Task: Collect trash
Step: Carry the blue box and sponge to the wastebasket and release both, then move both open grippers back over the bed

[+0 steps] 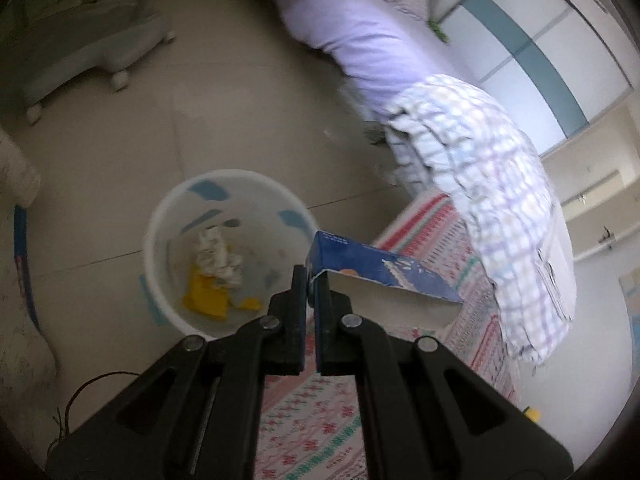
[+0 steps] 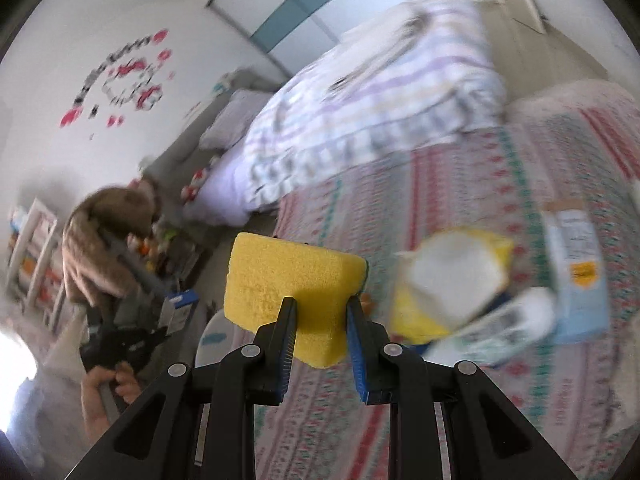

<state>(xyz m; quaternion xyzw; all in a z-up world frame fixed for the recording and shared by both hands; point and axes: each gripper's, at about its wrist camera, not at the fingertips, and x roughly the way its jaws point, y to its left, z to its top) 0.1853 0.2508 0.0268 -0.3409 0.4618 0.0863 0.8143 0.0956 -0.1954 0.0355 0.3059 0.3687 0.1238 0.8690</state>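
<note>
My left gripper is shut on the torn edge of a blue carton and holds it over the bed's edge, just right of a white trash bin on the floor. The bin holds crumpled paper and yellow scraps. My right gripper is shut on a yellow sponge above the patterned bedsheet. The bin's rim shows just left of the sponge. On the bed lie a yellow-and-white wrapper, a light blue carton and a white packet.
A checked quilt and a lilac pillow lie on the bed. A grey wheeled stand stands on the tiled floor. The person's left hand with the other gripper, a brown plush toy and shelves are at left.
</note>
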